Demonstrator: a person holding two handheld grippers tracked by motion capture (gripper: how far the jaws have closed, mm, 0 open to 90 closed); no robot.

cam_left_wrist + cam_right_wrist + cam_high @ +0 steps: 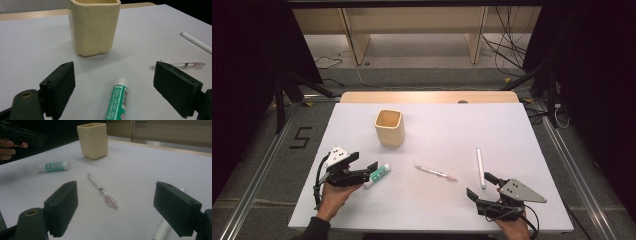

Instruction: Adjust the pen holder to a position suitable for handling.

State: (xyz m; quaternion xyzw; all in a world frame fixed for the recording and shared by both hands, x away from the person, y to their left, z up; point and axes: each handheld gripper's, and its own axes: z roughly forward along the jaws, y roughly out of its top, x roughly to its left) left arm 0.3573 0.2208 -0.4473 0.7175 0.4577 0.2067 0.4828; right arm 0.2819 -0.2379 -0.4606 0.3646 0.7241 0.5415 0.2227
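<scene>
On a white worktop, a cream square cup serves as the landmark. Left of and nearer than the cup, the left hand-held gripper is spread open, empty, its jaws flanking the near end of a green-and-white glue stick without touching it. Right of the stick lies a clear pen. Farther right lies a white marker, with the right hand-held gripper open at its near end.

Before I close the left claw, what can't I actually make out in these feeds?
- Glue stick: left gripper view's bottom edge cuts its lower end; label print too small.
- White pen: right gripper view, partly hidden behind a jaw.
- Cup: bottom inside unseen; rim cut off in left gripper view.
</scene>
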